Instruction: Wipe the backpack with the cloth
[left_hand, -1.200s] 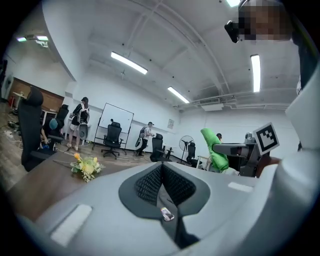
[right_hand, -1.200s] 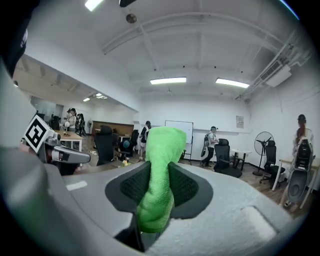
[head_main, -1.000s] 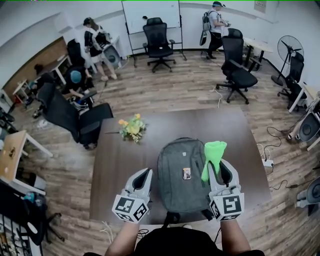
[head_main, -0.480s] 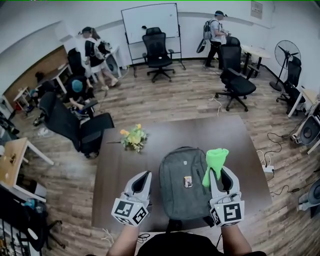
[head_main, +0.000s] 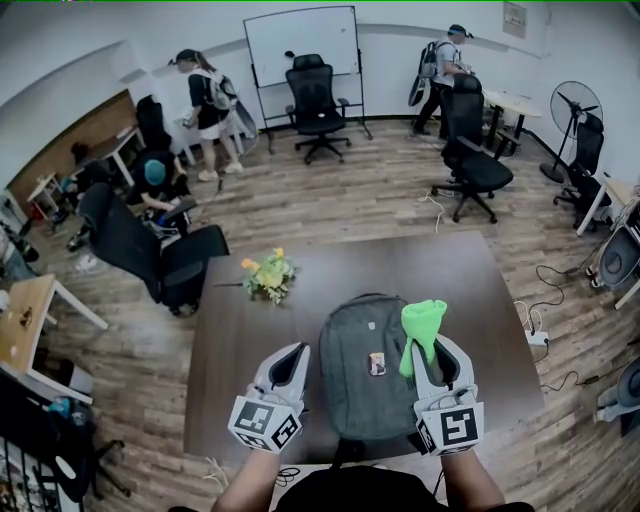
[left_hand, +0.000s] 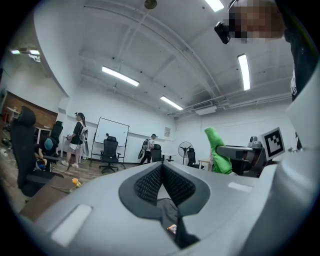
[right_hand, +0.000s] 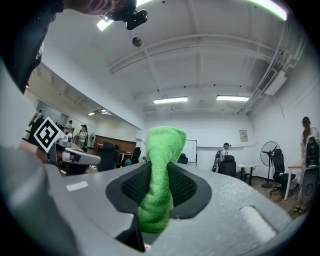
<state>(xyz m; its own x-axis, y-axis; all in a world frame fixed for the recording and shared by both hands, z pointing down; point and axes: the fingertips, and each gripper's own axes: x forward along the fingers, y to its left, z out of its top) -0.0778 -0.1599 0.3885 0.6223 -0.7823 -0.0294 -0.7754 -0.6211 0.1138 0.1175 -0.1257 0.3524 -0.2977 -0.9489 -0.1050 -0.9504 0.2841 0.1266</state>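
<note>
A grey backpack (head_main: 365, 365) lies flat on the dark brown table (head_main: 230, 340), straps toward me. My right gripper (head_main: 432, 352) hovers over the backpack's right edge, shut on a bright green cloth (head_main: 421, 330) that sticks up between its jaws. In the right gripper view the green cloth (right_hand: 159, 175) fills the gap between the pads. My left gripper (head_main: 290, 362) is held above the table just left of the backpack, jaws closed together with nothing in them. From the left gripper view, the cloth (left_hand: 218, 150) and the right gripper show at the right.
A small yellow flower bunch (head_main: 266, 272) lies on the table's far left. Office chairs (head_main: 472, 150) stand around the room, one black chair (head_main: 160, 250) close to the table's left corner. Several people move at the back. Cables and a power strip (head_main: 535, 337) lie on the floor right.
Both grippers have drifted slightly nearer me and a bit inward. The cloth stays clamped in the right gripper. People in the background have walked on.
</note>
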